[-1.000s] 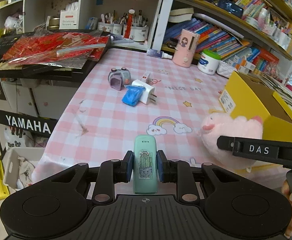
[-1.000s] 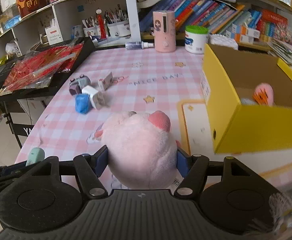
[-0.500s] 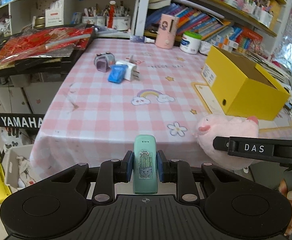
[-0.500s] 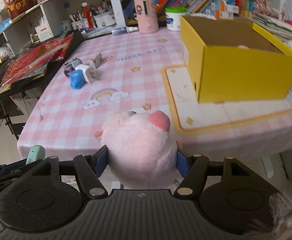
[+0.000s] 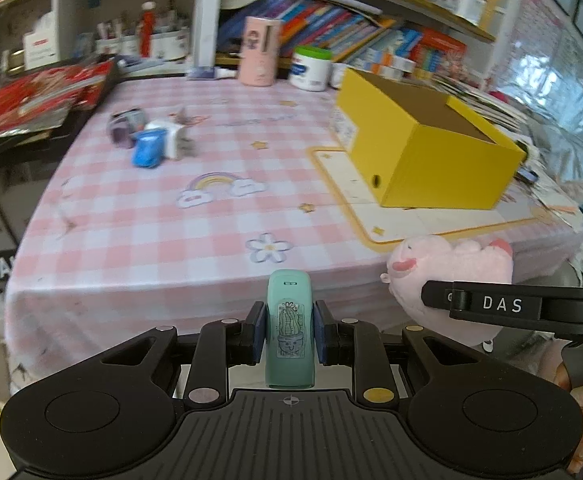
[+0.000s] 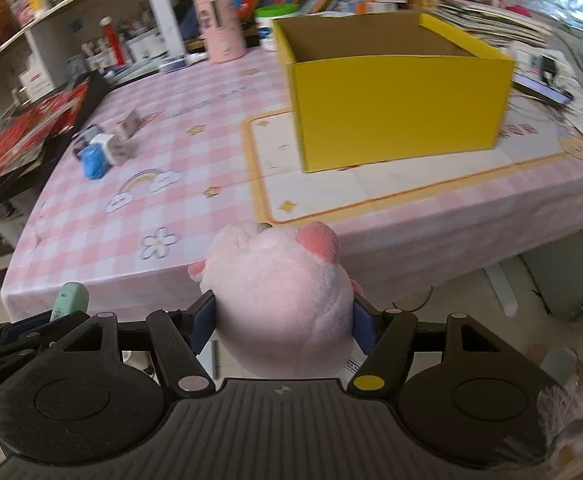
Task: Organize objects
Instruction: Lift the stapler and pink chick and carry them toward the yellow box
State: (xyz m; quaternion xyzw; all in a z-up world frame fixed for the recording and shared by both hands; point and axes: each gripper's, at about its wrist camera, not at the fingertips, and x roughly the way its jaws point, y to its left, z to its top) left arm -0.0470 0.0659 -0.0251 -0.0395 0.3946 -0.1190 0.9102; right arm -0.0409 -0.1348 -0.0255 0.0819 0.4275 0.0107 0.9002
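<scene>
My left gripper [image 5: 289, 332] is shut on a small mint-green device with a cactus sticker [image 5: 289, 320], held in front of the table's near edge. My right gripper [image 6: 283, 320] is shut on a pink plush pig [image 6: 279, 292], also off the table's front edge. The pig shows at the right of the left wrist view [image 5: 451, 276], and the green device shows at the left of the right wrist view [image 6: 69, 302]. An open yellow box [image 6: 395, 112] stands on a white mat on the pink checked table [image 6: 195, 168].
A blue object [image 5: 149, 152], a white plug [image 5: 171, 136] and a grey-purple item [image 5: 123, 130] lie at the table's far left. A pink canister [image 5: 257, 56] and white jar [image 5: 311, 68] stand at the back. A keyboard with red packets [image 5: 31, 100] is left; bookshelves behind.
Both grippers have pulled back from the table with their objects; the table and yellow box now look farther away and the table's front edge is in view.
</scene>
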